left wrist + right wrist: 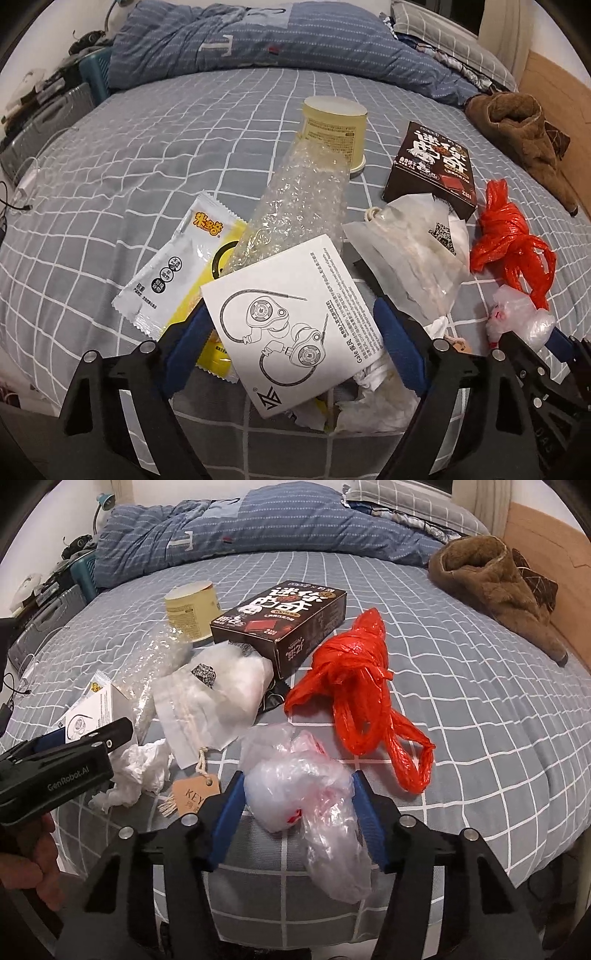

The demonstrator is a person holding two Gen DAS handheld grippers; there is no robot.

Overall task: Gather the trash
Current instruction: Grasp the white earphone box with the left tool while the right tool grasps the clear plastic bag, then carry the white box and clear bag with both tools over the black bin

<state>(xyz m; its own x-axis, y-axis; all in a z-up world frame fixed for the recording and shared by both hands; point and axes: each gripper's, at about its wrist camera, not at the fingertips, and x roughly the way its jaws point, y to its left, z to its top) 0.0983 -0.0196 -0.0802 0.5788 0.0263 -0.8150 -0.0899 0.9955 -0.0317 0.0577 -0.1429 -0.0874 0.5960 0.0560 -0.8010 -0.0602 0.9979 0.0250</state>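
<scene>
Trash lies in a pile on the bed. My left gripper [291, 314] stands open around a white earphone leaflet [291, 317] that lies between its fingers. Beside it are a white-yellow snack wrapper [177, 269], bubble wrap [299, 199], a pale yellow cup [334, 129], a brown snack box [430, 166], a white pouch [406, 240] and crumpled tissue [373, 402]. My right gripper [297, 794] stands open around a clear plastic bag [306, 805], its pads close to the bag's sides. A red plastic bag [354, 686] lies just beyond it.
A folded blue quilt [258, 40] lies across the back of the bed. A brown fleece garment [495, 587] lies at the right by the wooden headboard [546, 554]. A paper tag [192, 794] lies near the right gripper. The bed's front edge is just below both grippers.
</scene>
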